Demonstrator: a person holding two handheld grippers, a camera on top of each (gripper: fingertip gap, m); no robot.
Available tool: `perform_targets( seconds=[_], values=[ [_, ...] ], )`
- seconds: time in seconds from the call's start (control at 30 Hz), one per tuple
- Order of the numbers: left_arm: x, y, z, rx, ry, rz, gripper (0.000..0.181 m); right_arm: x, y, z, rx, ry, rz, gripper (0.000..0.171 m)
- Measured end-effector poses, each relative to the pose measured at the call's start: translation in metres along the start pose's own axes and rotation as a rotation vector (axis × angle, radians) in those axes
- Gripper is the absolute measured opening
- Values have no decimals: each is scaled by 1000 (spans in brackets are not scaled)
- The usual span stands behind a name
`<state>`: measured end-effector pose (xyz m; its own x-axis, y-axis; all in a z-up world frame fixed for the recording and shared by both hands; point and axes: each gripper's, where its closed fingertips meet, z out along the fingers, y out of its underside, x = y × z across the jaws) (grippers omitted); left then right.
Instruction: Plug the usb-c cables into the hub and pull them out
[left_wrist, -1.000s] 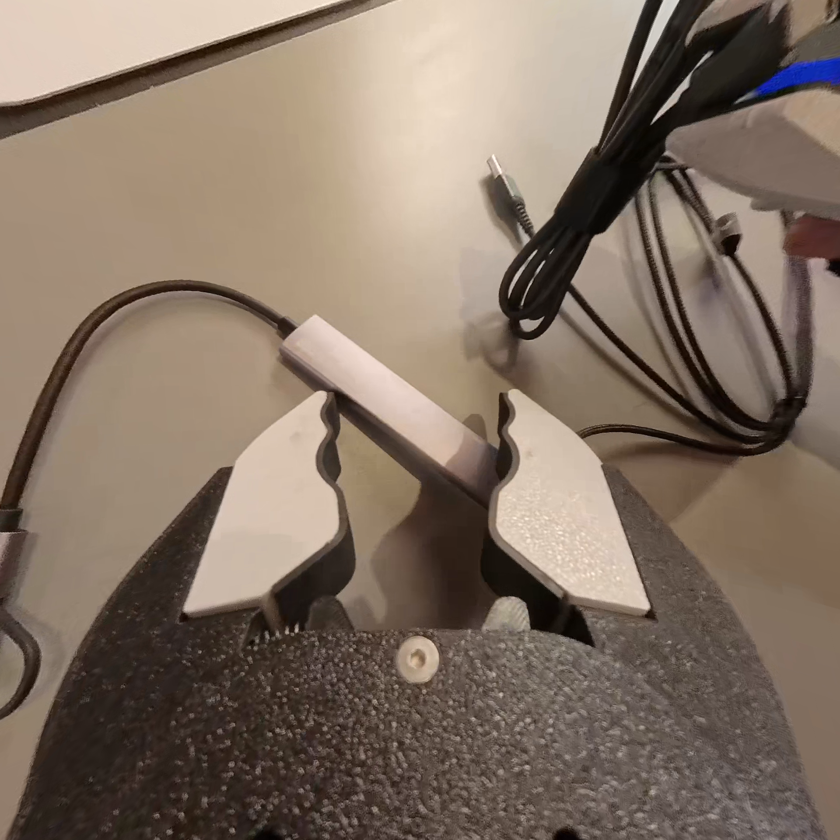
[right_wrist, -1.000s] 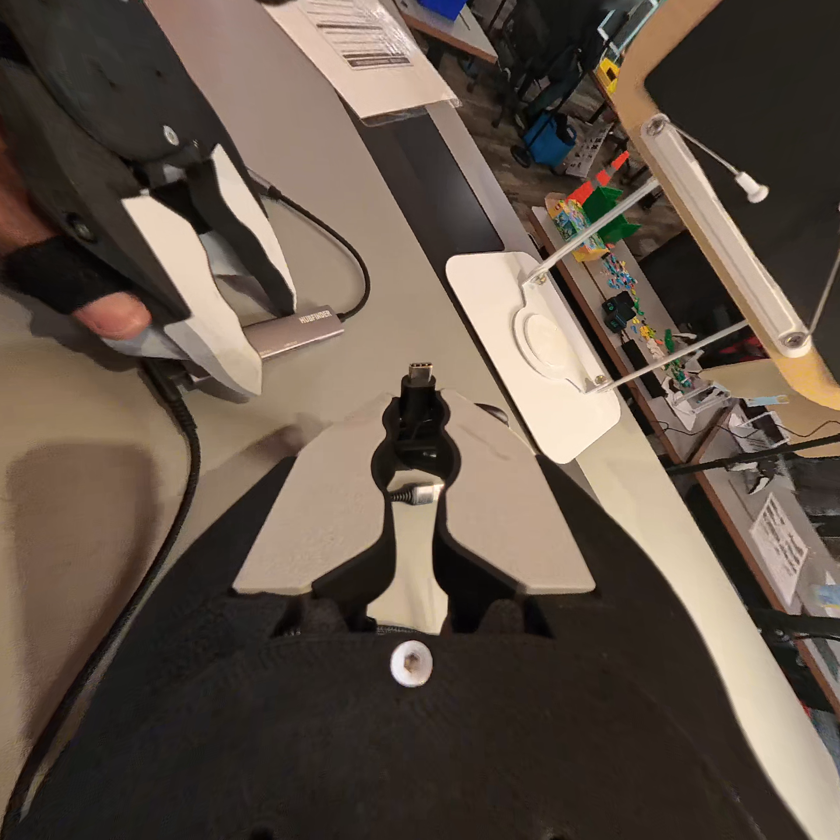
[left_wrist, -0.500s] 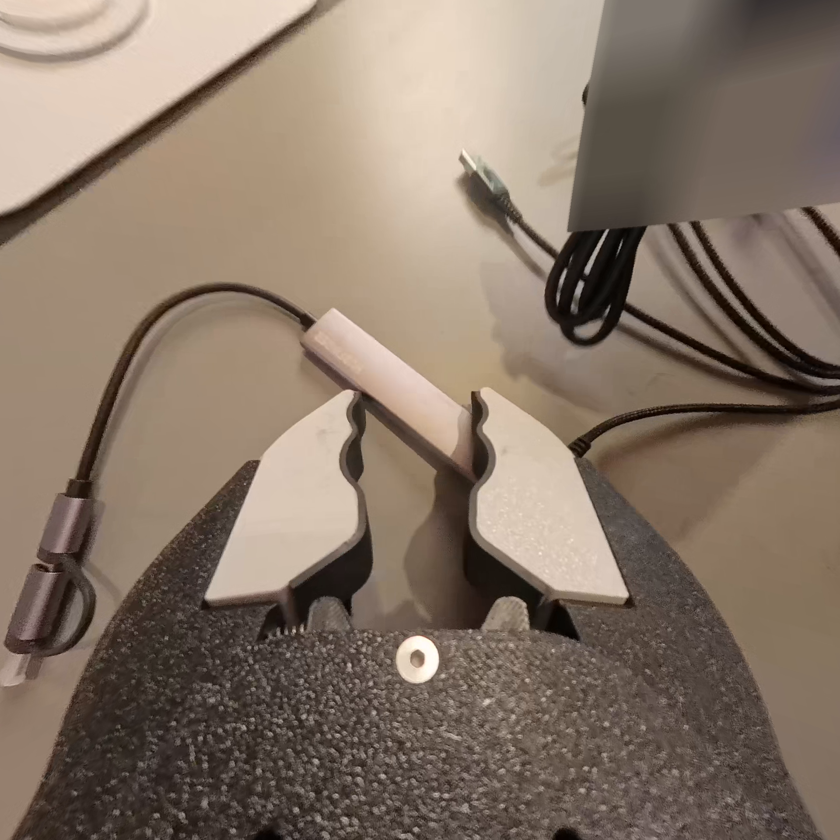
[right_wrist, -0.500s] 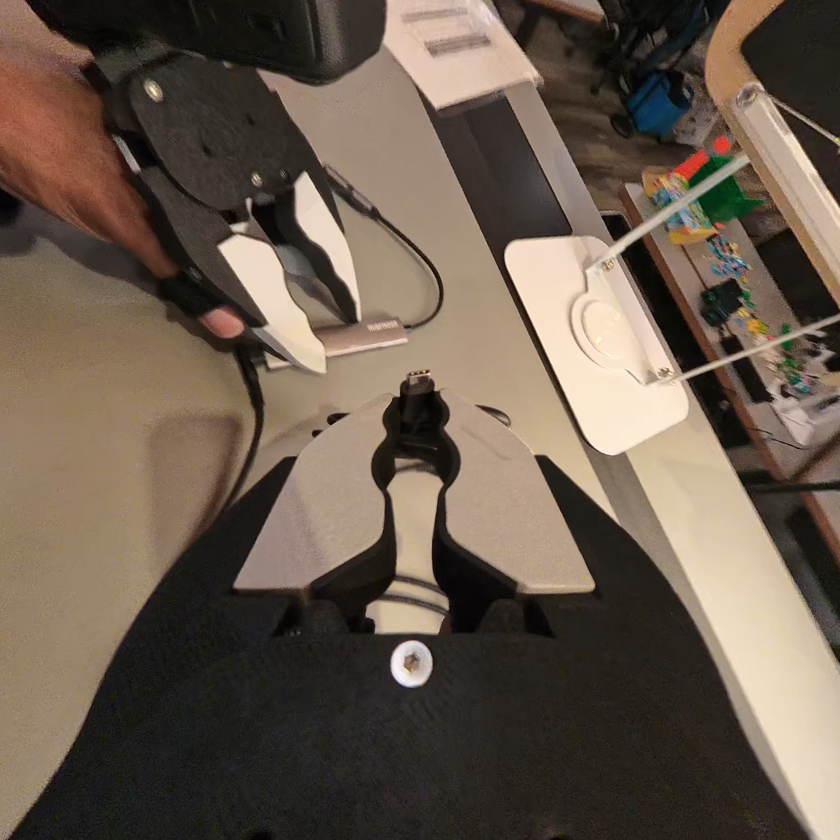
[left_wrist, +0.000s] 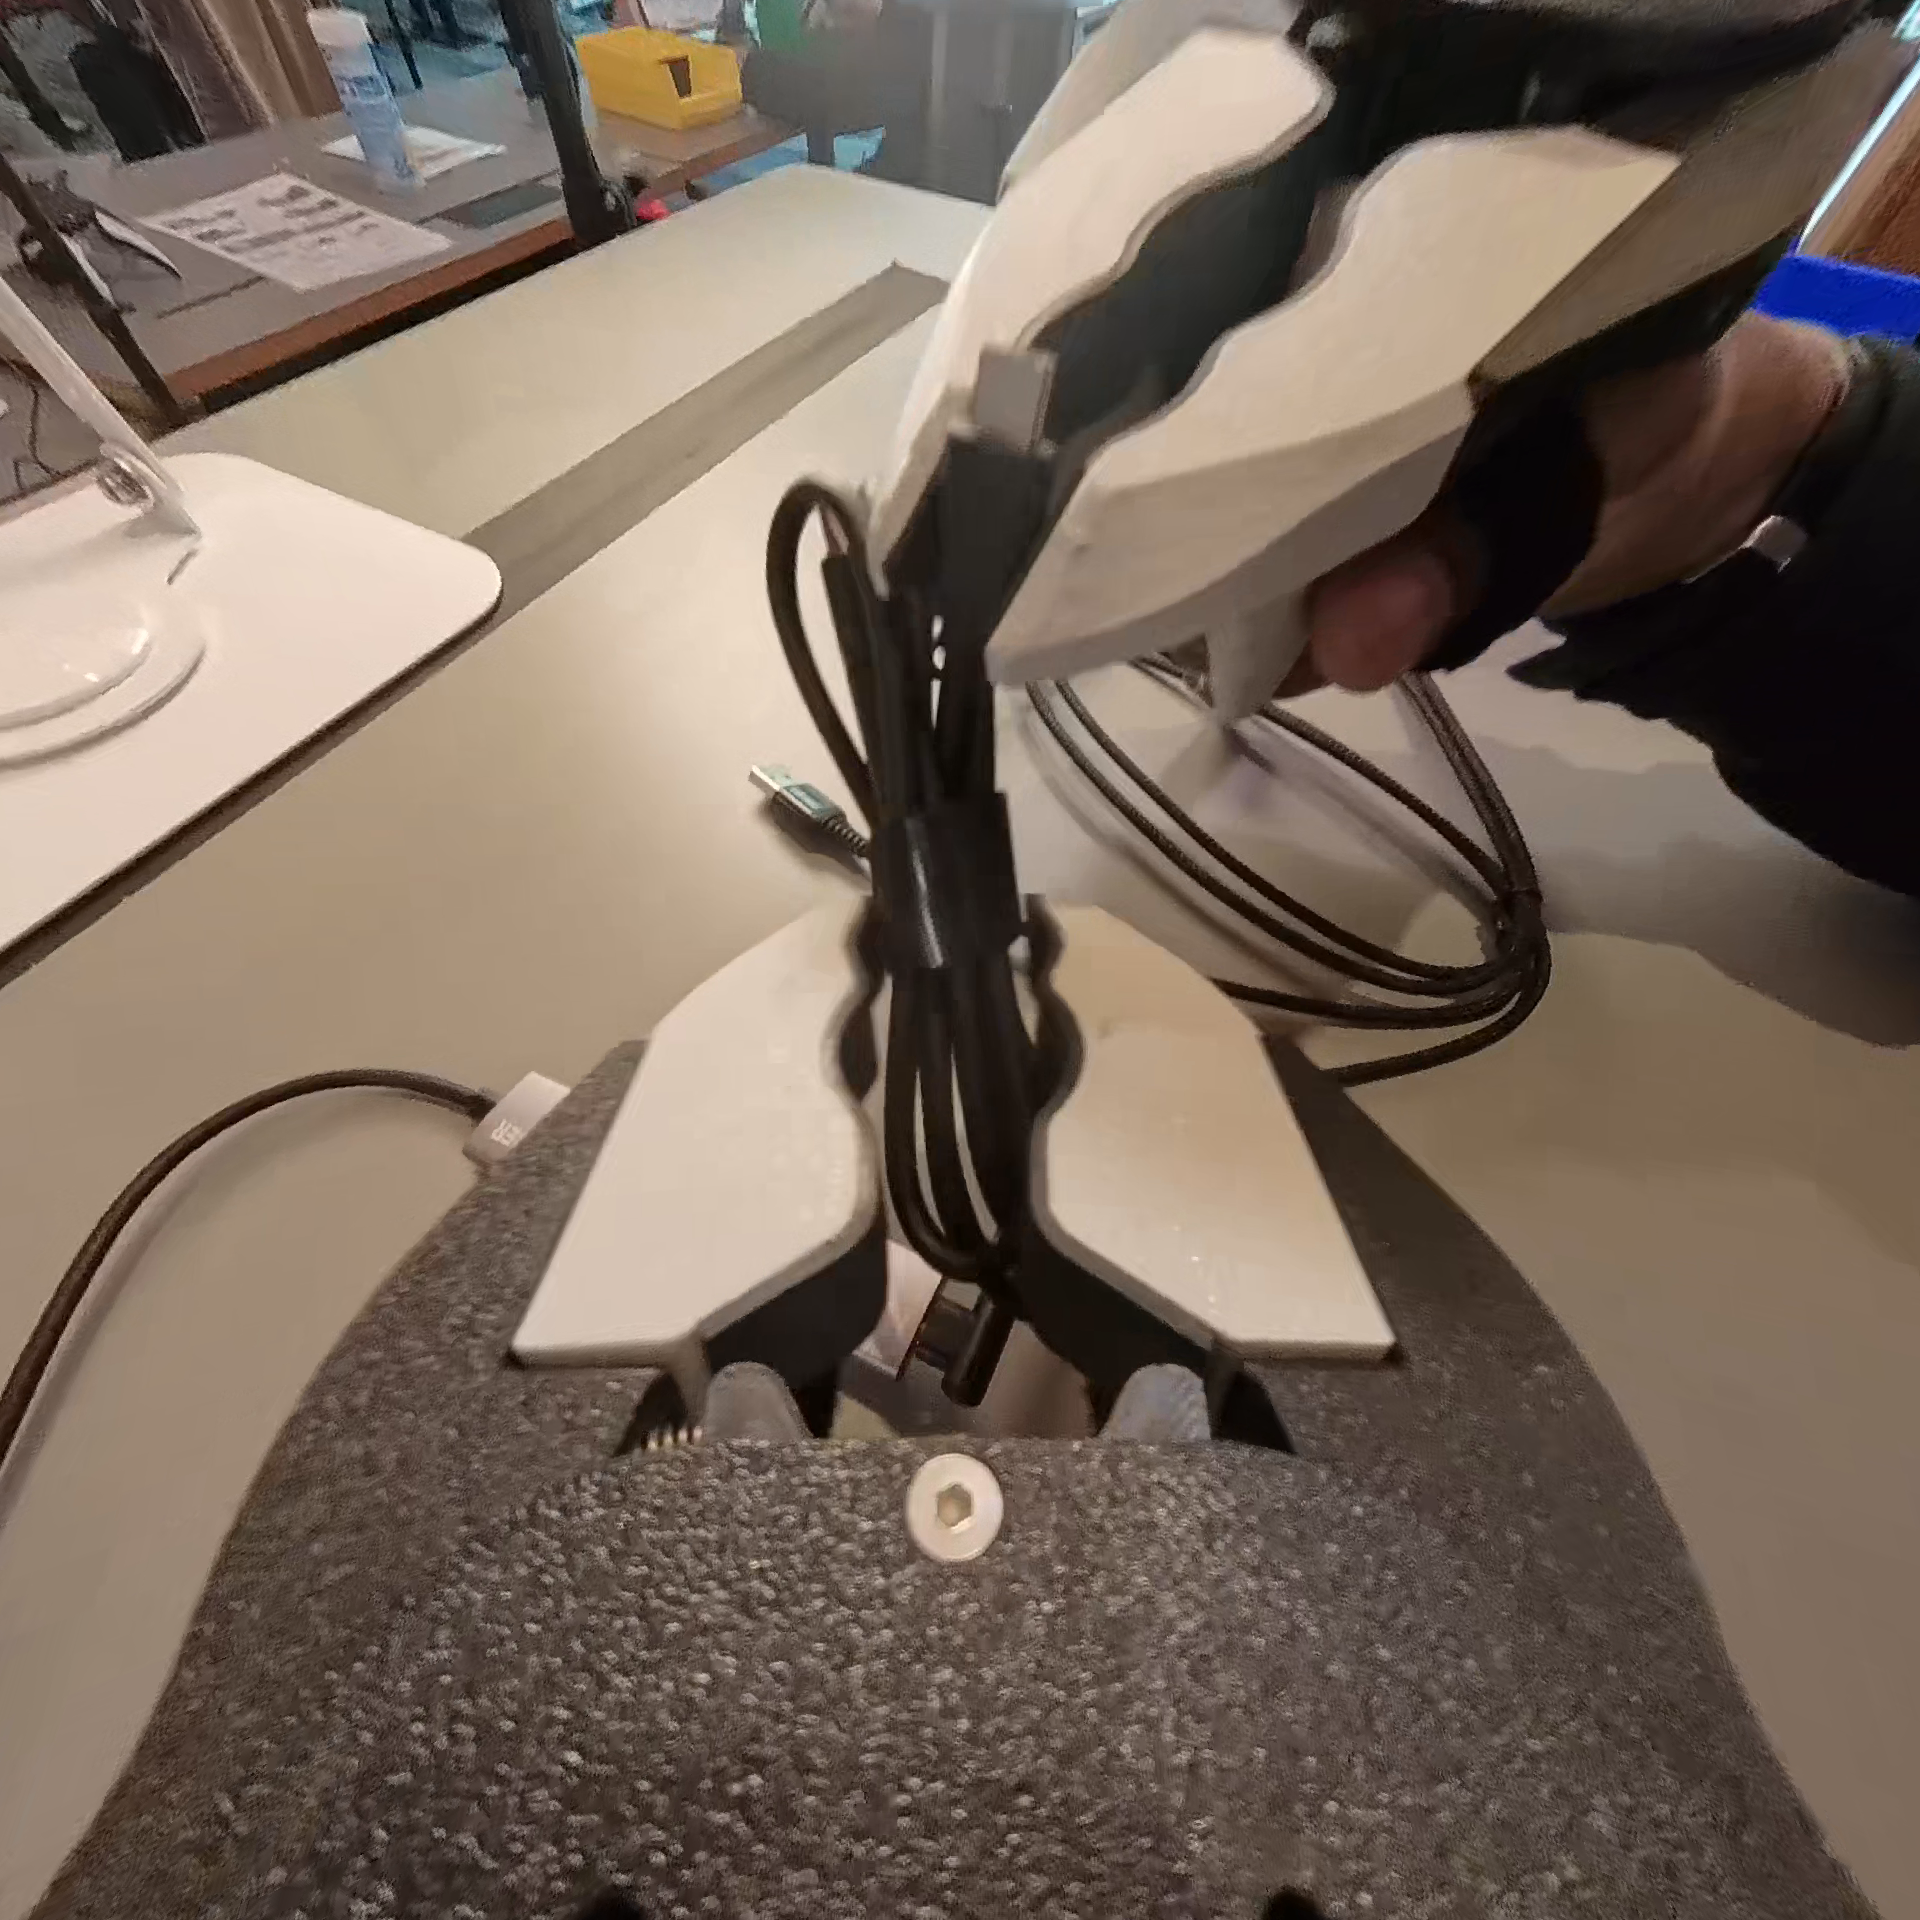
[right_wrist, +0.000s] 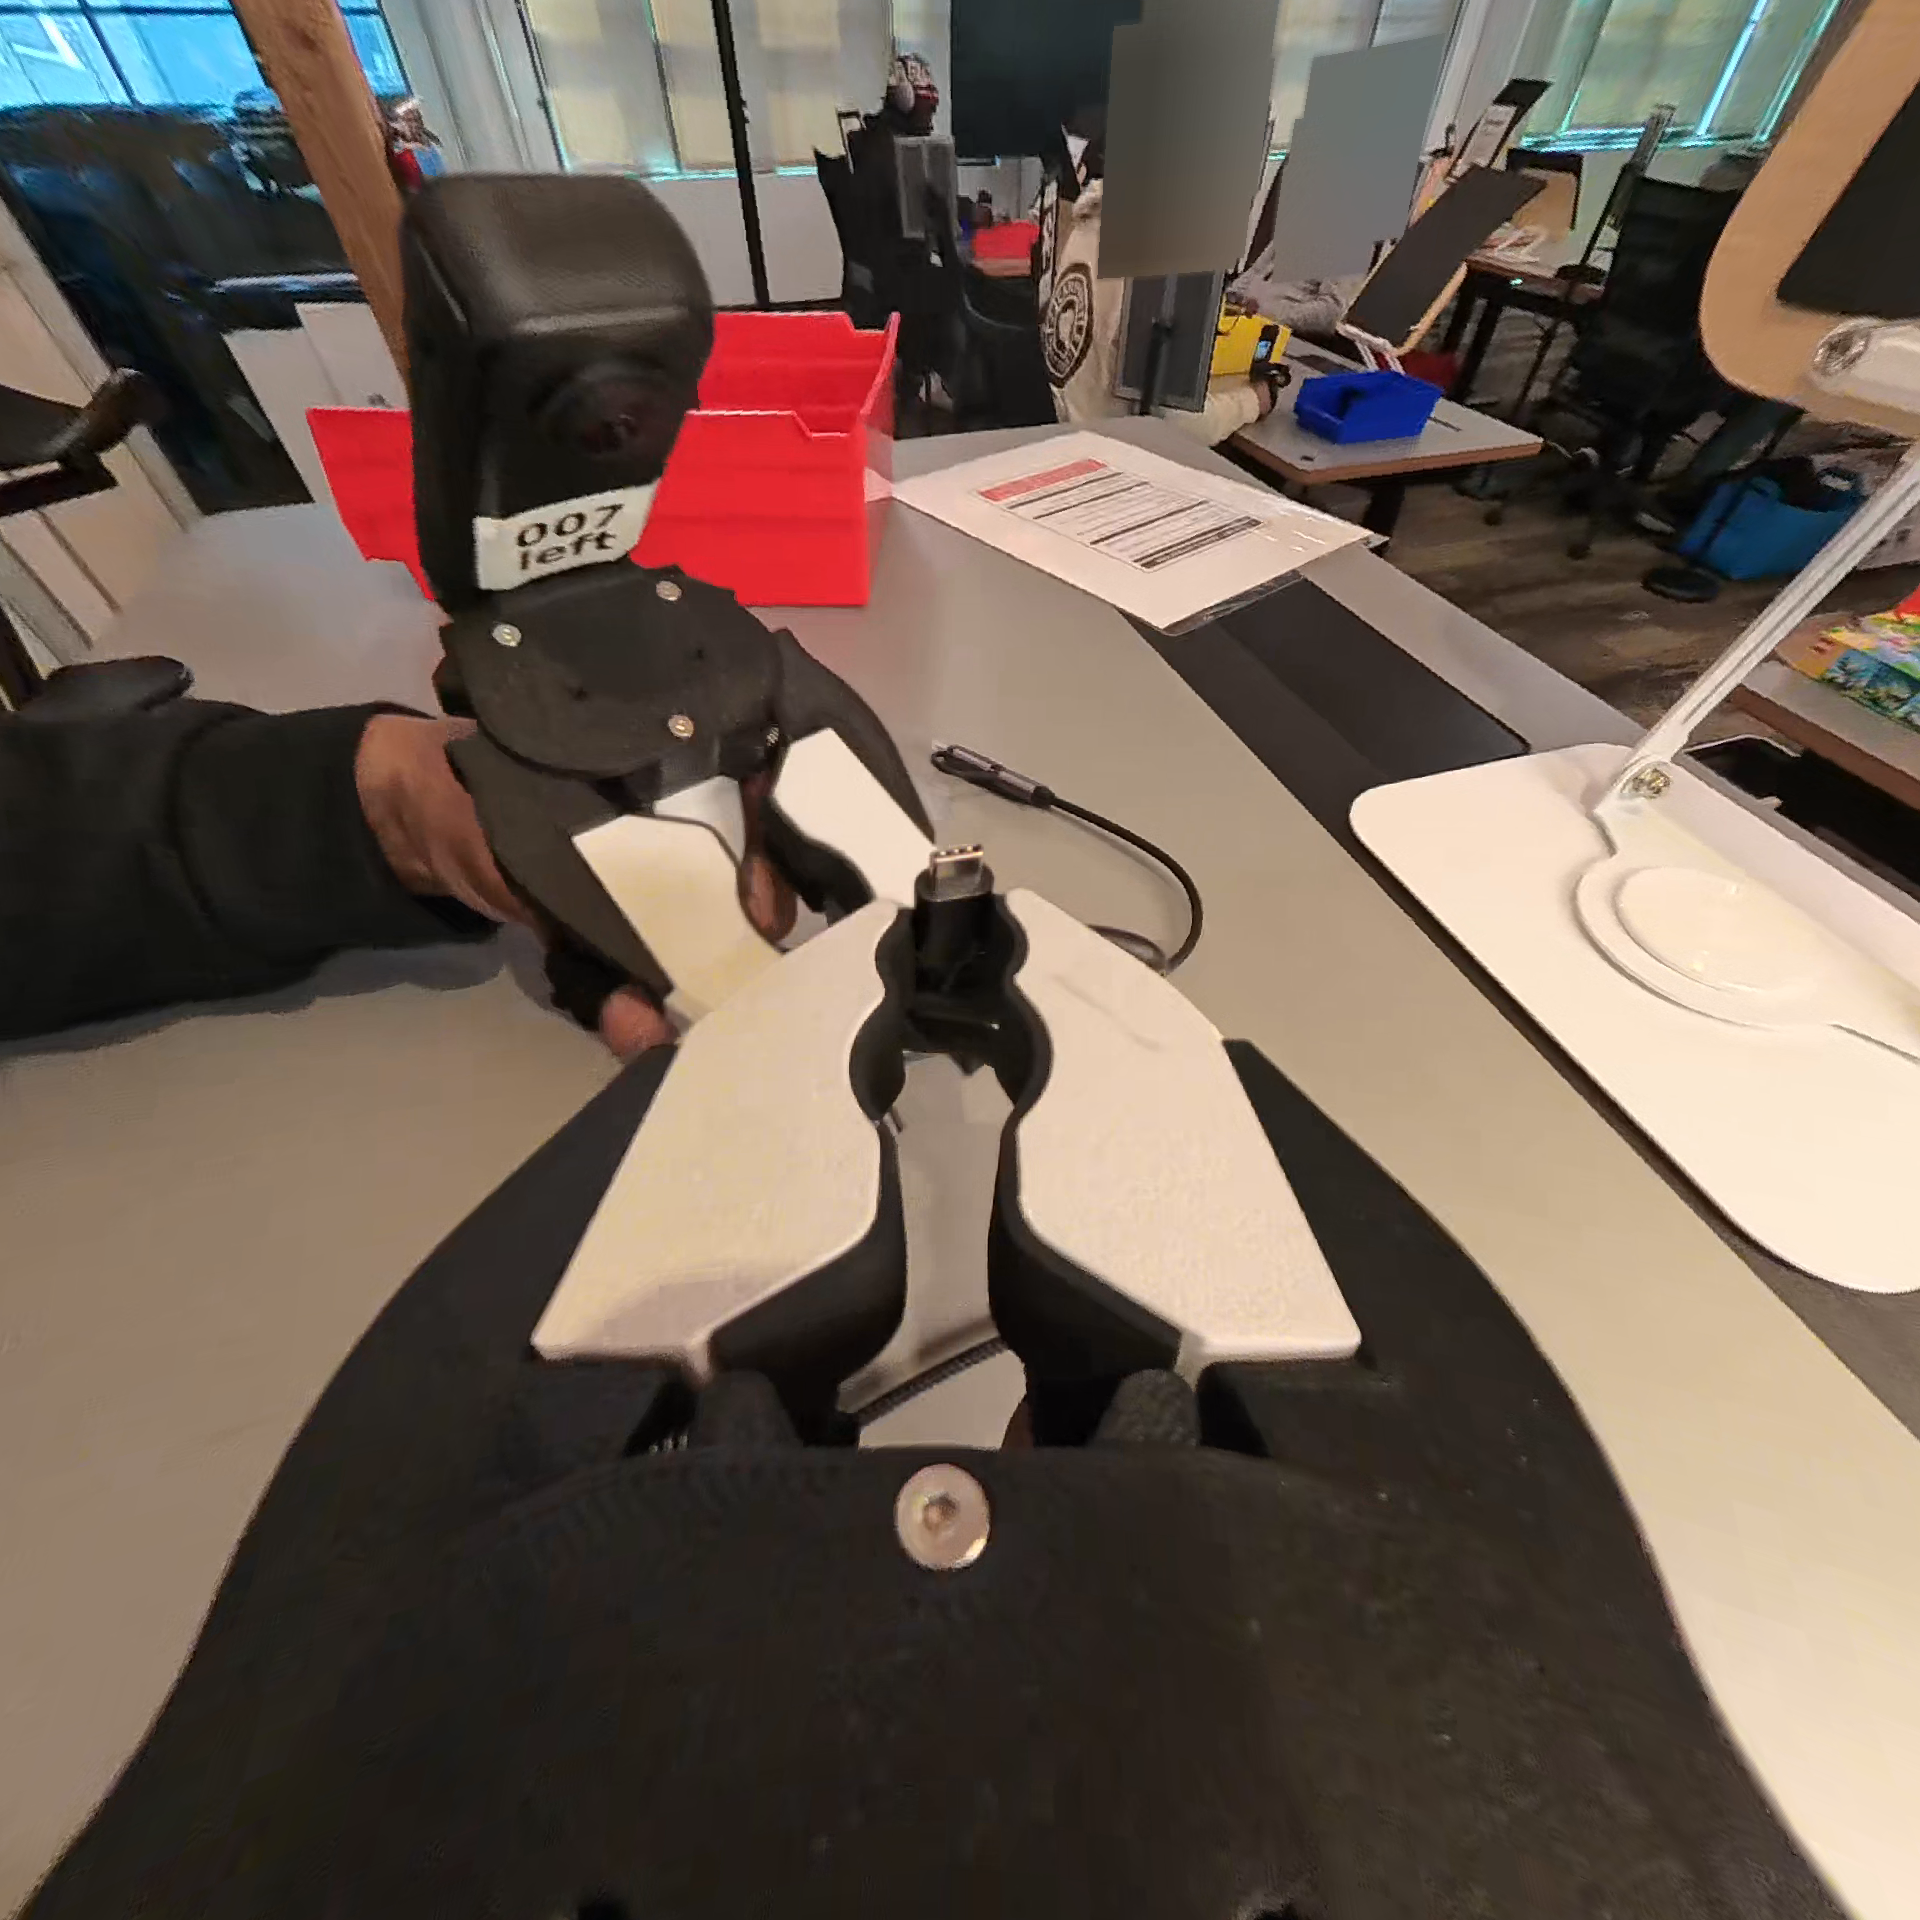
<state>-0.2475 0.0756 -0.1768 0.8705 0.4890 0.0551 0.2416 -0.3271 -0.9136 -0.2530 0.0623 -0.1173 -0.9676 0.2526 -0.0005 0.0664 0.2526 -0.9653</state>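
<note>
My right gripper (right_wrist: 951, 920) is shut on a black USB-C plug (right_wrist: 954, 878) whose metal tip points forward past the fingertips. In the left wrist view the right gripper (left_wrist: 1023, 457) hovers above and just ahead, and its tied black cable bundle (left_wrist: 940, 935) hangs down between my left fingers. My left gripper (left_wrist: 956, 935) has its jaws narrow. The grey hub (left_wrist: 514, 1127) pokes out under the left finger, and the rest is hidden. The hub's black lead (left_wrist: 208, 1143) runs left. In the right wrist view the left gripper (right_wrist: 769, 862) sits just ahead and to the left.
A braided cable coil (left_wrist: 1434, 894) with a USB-A plug (left_wrist: 795, 798) lies on the grey table. A white stand base (left_wrist: 260, 623) is at the left, and shows at the right in the right wrist view (right_wrist: 1662, 987). A red bin (right_wrist: 769, 468) and a paper sheet (right_wrist: 1132, 520) lie farther back. The gap from one gripper's tips to the other's is roughly 6 cm.
Both views have tilted up. My right gripper has brought the plug close over the left gripper, so the bundle now hangs between the left fingers. The left jaws have narrowed around the hub.
</note>
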Motion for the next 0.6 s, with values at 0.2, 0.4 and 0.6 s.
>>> perform_targets(
  seconds=[0.2,0.4,0.6],
  values=[
    [-21,-7,0,46,-164,-68,20,18,-9,9,93,137,76,13],
    [-50,-11,-9,94,-413,-101,19,32,-17,20,177,356,122,19],
    [-54,-13,-13,89,-516,-63,20,33,-19,25,220,497,120,17]
  ],
)
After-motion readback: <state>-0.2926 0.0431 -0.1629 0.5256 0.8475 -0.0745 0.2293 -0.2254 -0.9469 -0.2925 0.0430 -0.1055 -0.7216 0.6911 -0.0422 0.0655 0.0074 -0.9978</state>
